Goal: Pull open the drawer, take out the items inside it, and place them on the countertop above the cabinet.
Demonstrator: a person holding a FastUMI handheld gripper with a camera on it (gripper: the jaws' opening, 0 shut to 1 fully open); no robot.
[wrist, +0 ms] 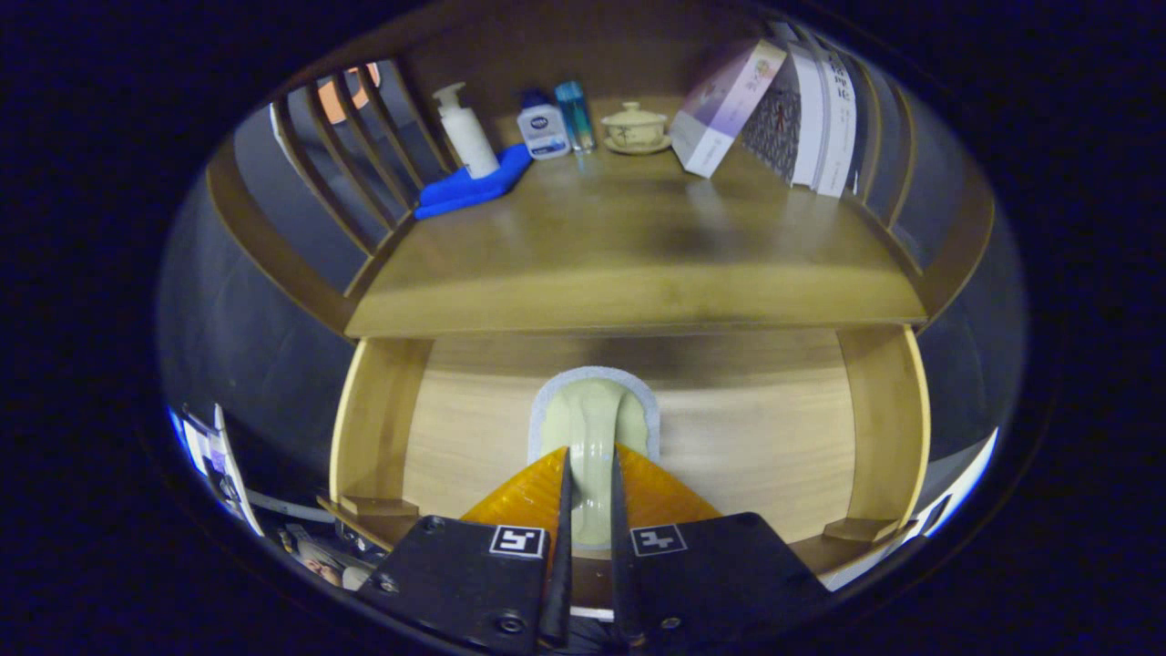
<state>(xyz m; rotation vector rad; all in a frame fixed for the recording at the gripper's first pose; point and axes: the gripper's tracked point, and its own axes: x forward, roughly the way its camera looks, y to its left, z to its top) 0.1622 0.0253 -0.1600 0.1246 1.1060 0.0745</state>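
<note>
Wooden drawer (729, 437) pulled open beneath countertop (638, 264). Gripper (590, 465) angled down into it, fingers nearly closed, pinching raised fold of pale green cloth (597, 424) on drawer floor. Beyond, on countertop: pump bottle (465, 132), lidded cup (635, 126), leaning books (802, 109).

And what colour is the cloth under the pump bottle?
Bright blue cloth, under the white pump bottle, gripper view.

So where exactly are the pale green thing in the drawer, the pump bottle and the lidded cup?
Pale green item (594, 415): gripper view, its broad end ahead of the fingers.
Pump bottle (468, 137): gripper view, its white body.
Lidded cup (634, 125): gripper view, its bowl.
</note>
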